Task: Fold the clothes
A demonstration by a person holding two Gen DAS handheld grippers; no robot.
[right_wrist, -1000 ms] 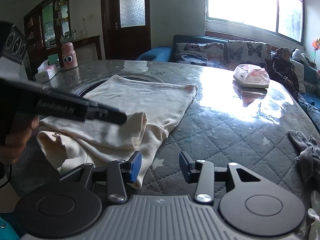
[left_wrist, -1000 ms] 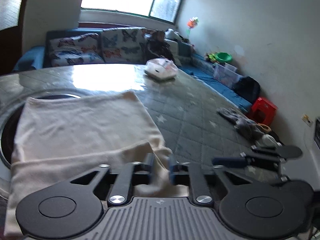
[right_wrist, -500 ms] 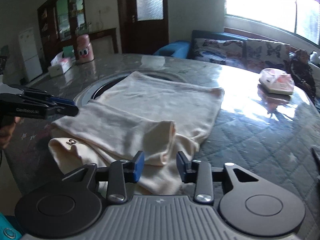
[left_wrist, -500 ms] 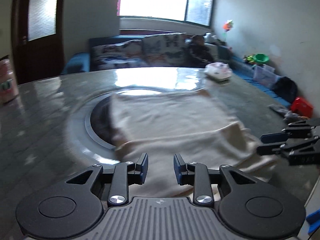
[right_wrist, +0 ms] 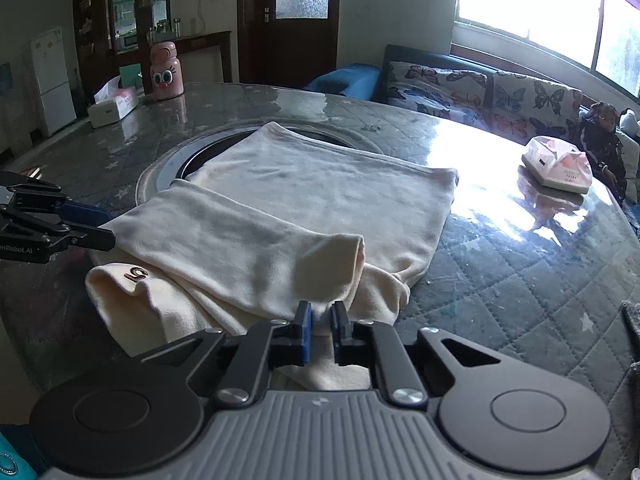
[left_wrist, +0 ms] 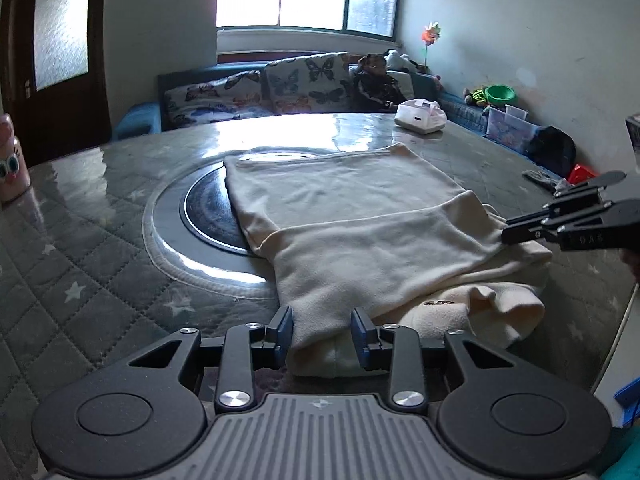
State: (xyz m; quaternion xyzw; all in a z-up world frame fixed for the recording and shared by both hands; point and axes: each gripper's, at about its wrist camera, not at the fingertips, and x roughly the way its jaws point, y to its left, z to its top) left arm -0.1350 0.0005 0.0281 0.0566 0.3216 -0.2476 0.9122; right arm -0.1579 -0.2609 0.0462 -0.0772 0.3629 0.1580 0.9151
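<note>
A cream garment (left_wrist: pixel 360 216) lies partly folded on the grey quilted table, its far part over a round dark inset; it also shows in the right wrist view (right_wrist: pixel 280 216). My left gripper (left_wrist: pixel 322 330) is open, its jaws either side of the garment's near left corner. My right gripper (right_wrist: pixel 320 330) has its jaws narrowly apart around the garment's near right edge, with cloth between them. The right gripper shows from the side in the left wrist view (left_wrist: pixel 516 232), the left one in the right wrist view (right_wrist: pixel 100 236).
A tissue pack (left_wrist: pixel 420 116) lies at the table's far right. A pink bottle (right_wrist: pixel 166 70) and a tissue box (right_wrist: pixel 112 106) stand at the far left. A grey cloth (left_wrist: pixel 540 178) lies at the right edge. A sofa (left_wrist: pixel 260 92) stands behind.
Both grippers have come down onto the garment's near edge at opposite ends. The right gripper's jaws have narrowed around the cloth; the left gripper swung left and now straddles the corner.
</note>
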